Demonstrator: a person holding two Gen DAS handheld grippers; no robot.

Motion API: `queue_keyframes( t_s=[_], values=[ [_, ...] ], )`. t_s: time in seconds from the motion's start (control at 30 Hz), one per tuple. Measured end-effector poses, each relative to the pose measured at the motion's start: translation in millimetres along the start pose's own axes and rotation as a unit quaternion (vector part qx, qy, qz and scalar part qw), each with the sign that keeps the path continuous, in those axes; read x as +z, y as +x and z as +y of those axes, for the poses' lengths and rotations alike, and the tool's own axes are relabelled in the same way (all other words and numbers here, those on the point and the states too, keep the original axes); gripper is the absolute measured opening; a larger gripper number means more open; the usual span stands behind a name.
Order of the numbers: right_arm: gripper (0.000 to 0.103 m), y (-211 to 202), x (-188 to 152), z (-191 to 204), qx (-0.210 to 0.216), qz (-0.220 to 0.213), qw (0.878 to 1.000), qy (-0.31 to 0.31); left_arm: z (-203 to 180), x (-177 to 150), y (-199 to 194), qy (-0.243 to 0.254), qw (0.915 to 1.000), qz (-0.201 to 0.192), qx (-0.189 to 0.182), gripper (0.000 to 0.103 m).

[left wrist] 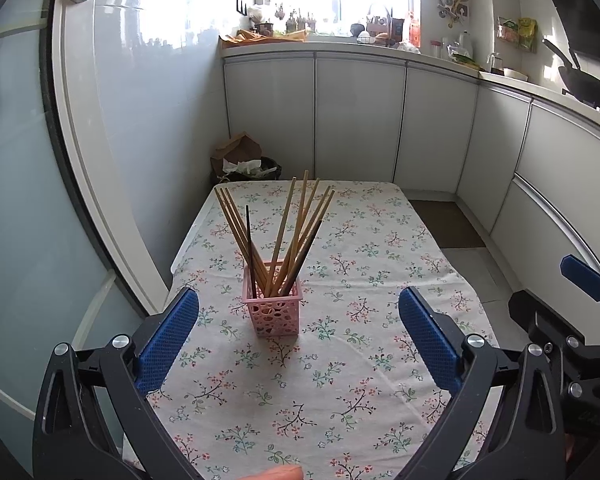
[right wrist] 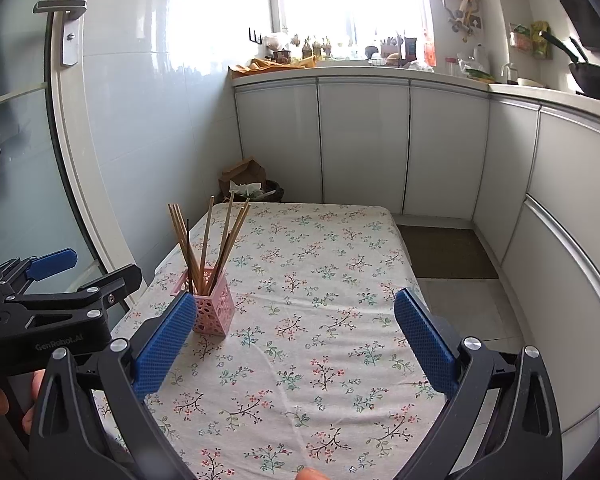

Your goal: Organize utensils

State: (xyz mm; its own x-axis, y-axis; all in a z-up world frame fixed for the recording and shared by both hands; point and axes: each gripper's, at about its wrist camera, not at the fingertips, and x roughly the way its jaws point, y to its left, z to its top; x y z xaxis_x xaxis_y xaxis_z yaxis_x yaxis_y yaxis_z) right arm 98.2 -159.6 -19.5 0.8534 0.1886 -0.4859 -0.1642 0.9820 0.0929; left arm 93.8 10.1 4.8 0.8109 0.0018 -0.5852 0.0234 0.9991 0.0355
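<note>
Chopsticks [left wrist: 288, 236] all stand in pink holder [left wrist: 274, 310] near bench [left wrist: 380, 380] left edge; left gripper [left wrist: 300, 340] and right gripper [right wrist: 296, 340] jaws apart, empty; task appears complete, next move likely withdrawal.

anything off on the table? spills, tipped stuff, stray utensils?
Nothing stands out. The pink basket stands upright on the floral tablecloth, with the chopsticks fanned out inside it. No strays or spills are visible. Both the left gripper and the right gripper are open and empty.
</note>
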Motion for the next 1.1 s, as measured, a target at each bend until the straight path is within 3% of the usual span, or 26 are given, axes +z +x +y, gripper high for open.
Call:
queue_keyframes(
  t_s=[1.1],
  values=[
    [0.097,0.1,-1.3,-0.2,0.001,0.002,1.0,0.0,-2.5,-0.5,1.3,0.002,1.0,0.002,-0.004,0.096]
  ],
)
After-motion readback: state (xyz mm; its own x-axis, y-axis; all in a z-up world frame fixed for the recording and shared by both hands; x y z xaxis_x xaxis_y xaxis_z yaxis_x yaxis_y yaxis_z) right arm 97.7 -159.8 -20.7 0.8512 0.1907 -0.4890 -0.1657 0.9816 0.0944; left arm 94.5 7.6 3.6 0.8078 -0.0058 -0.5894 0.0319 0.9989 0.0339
